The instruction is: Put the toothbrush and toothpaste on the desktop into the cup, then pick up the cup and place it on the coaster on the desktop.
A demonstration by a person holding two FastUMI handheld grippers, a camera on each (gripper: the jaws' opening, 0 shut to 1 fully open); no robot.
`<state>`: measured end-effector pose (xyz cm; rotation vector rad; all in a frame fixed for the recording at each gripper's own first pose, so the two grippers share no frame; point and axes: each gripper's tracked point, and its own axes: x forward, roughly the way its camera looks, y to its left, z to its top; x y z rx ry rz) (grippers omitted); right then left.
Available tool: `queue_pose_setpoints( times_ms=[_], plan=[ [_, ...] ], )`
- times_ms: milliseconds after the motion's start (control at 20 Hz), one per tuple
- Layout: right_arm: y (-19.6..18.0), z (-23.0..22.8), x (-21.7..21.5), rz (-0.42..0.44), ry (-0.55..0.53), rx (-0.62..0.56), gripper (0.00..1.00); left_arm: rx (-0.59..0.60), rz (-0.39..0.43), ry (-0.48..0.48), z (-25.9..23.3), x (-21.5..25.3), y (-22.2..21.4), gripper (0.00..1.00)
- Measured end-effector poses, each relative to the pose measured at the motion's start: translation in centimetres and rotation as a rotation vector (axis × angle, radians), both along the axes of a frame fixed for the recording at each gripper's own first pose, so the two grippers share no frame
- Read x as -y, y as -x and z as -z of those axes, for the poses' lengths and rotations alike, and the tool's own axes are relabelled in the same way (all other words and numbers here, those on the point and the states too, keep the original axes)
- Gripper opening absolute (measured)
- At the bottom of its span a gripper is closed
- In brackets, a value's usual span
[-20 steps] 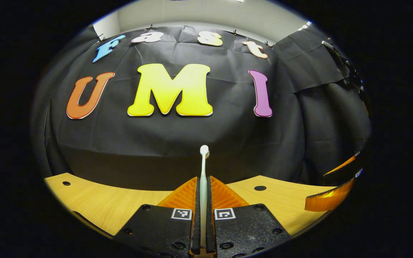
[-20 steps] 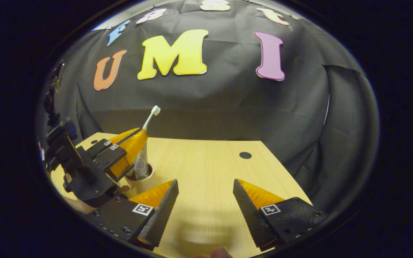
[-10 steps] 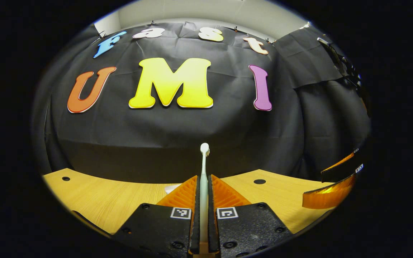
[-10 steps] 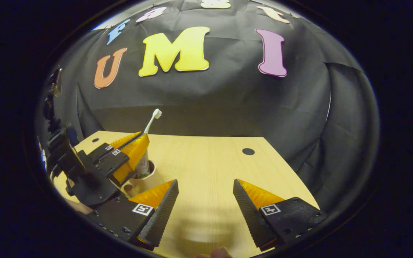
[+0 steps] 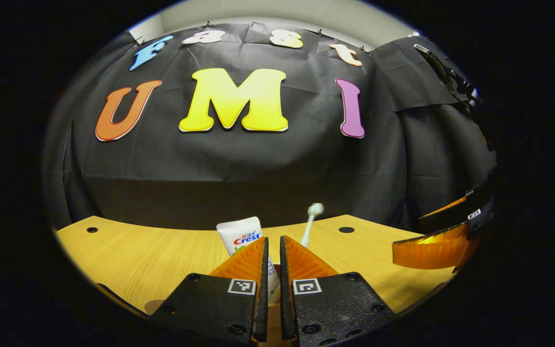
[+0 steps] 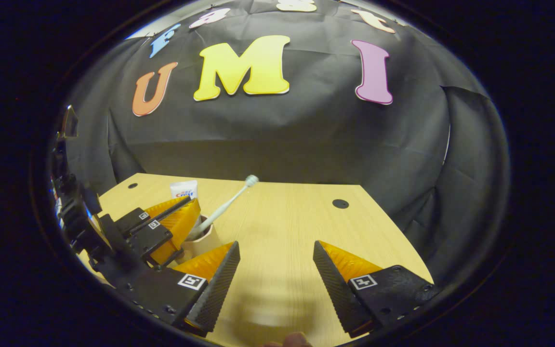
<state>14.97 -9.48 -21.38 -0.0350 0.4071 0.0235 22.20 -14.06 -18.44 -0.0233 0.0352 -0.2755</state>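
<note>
**Toothbrush and toothpaste both standing in the cup**

The pale cup (image 6: pixel 204 243) sits on the wooden table (image 6: pixel 287 226), over on its left side as seen in the right gripper view. The toothpaste (image 5: pixel 239 233) stands upright in it, its flat crimped end uppermost. The white toothbrush (image 6: pixel 224 206) is in the cup too, leaning away from the tube with its bristled head up in the air.

The left gripper (image 5: pixel 271 255) hangs just above the cup. Its orange fingers leave only a narrow slit between them and nothing is clamped there; the toothbrush stands free beyond the right finger. In the right gripper view that same gripper (image 6: pixel 174 226) is just beside the cup, covering its left side.

The right gripper (image 6: pixel 276 258) is spread wide open and empty, low over a bare stretch of table, to the right of the cup and apart from it. A fingertip of the person's hand (image 6: pixel 293 340) peeks in at the bottom edge.
</note>
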Motion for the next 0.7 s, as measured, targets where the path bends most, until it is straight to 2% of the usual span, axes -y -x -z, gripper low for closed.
queue_pose_setpoints(
  times_ms=[250,700],
  plan=[
    [0.1,0.0,-0.6,-0.012,-0.008,-0.004,0.93,-0.034,0.015,-0.006,1.0,0.0,0.8,0.15],
    [-0.9,-1.5,-1.4,-0.022,-0.058,-0.005,0.93,-0.13,-0.019,0.024,1.8,-1.4,2.1,0.16]
  ],
)
